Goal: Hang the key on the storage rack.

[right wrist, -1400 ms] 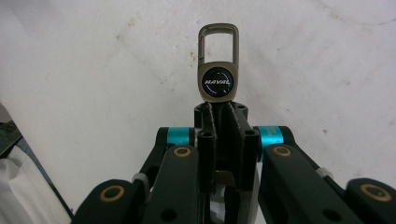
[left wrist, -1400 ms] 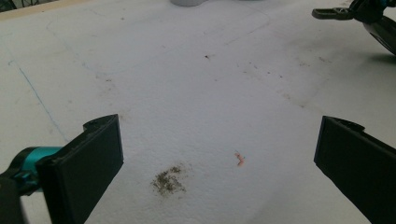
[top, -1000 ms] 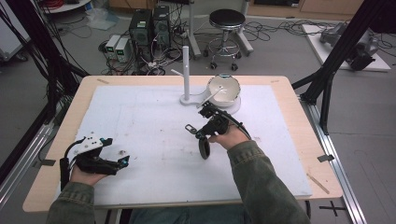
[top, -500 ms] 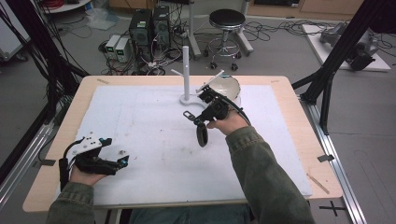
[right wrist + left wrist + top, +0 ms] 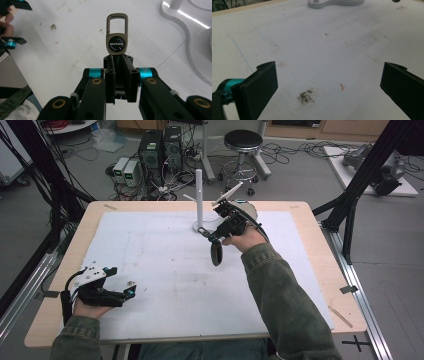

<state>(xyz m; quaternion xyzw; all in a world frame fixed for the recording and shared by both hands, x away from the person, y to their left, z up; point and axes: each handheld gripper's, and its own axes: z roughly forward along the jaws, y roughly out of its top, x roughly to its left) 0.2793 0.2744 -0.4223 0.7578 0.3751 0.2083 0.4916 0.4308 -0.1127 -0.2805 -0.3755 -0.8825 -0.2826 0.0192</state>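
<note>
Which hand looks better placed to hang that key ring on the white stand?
The right gripper: its jaws already clamp the key ring beside the white stand. The left gripper rests open, far away.

This is a robotics lab. A wooden table (image 5: pixel 310 250) with a white mat stands on a grey floor; behind it sit computer towers (image 5: pixel 160 147) amid tangled cables (image 5: pixel 295 152), beside a round stool (image 5: pixel 242 142), with black frame struts (image 5: pixel 365 180) flanking the table.
</note>
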